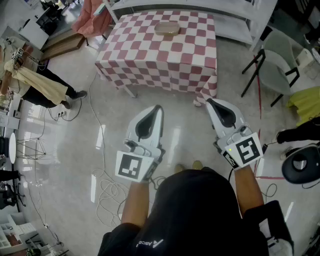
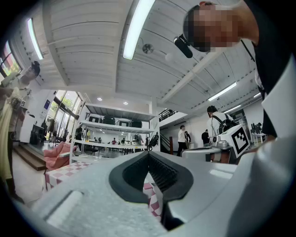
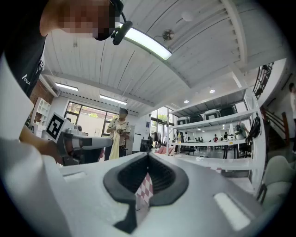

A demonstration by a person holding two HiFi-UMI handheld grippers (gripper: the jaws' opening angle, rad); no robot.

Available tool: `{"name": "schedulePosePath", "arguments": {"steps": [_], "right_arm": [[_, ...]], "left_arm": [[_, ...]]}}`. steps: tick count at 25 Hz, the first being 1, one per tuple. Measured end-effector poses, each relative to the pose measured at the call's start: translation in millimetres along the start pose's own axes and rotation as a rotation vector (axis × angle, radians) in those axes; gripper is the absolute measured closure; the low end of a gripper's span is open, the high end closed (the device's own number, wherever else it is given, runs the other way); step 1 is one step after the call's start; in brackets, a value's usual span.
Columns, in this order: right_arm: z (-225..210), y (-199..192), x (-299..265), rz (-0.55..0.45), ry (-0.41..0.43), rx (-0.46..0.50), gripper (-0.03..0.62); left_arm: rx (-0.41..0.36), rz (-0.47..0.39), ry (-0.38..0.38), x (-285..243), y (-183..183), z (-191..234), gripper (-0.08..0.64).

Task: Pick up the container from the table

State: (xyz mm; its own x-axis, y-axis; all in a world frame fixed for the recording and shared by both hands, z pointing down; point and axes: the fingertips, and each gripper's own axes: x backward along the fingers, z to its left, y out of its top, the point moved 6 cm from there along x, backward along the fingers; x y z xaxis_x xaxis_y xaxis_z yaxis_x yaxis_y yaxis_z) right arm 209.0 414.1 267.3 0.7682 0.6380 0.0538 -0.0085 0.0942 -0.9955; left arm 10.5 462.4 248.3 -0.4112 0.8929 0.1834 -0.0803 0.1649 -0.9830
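A flat tan container (image 1: 167, 28) lies near the far edge of a table covered with a red-and-white checked cloth (image 1: 150, 57), at the top of the head view. Both grippers hang over the floor well short of the table. My left gripper (image 1: 158, 107) points toward the table's front edge, its jaws meeting at the tip with nothing between them. My right gripper (image 1: 208, 101) sits near the table's front right corner, shut and empty too. In the left gripper view the left gripper (image 2: 149, 153) shows a bit of checked cloth (image 2: 151, 192) beyond it; the right gripper (image 3: 148, 154) does likewise.
A white chair with black legs (image 1: 280, 65) stands right of the table. White shelving (image 1: 235, 15) runs behind it. A person in a yellow garment (image 1: 35, 82) is at the left. Cables (image 1: 107, 192) lie on the glossy floor by my feet.
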Motion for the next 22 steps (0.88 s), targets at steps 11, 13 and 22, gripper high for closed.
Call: {"name": "schedulePosePath", "arguments": {"steps": [11, 13, 22], "right_arm": [[21.9, 0.5, -37.2, -0.002, -0.001, 0.020, 0.589], [26.3, 0.3, -43.0, 0.001, -0.002, 0.020, 0.589], [11.6, -16.1, -88.4, 0.022, 0.001, 0.013, 0.589]], "left_arm": [[0.010, 0.022, 0.000, 11.7, -8.6, 44.3, 0.551], [0.014, 0.019, 0.008, 14.9, -10.1, 55.4, 0.551], [0.013, 0.010, 0.036, 1.7, -23.2, 105.2, 0.551]]}}
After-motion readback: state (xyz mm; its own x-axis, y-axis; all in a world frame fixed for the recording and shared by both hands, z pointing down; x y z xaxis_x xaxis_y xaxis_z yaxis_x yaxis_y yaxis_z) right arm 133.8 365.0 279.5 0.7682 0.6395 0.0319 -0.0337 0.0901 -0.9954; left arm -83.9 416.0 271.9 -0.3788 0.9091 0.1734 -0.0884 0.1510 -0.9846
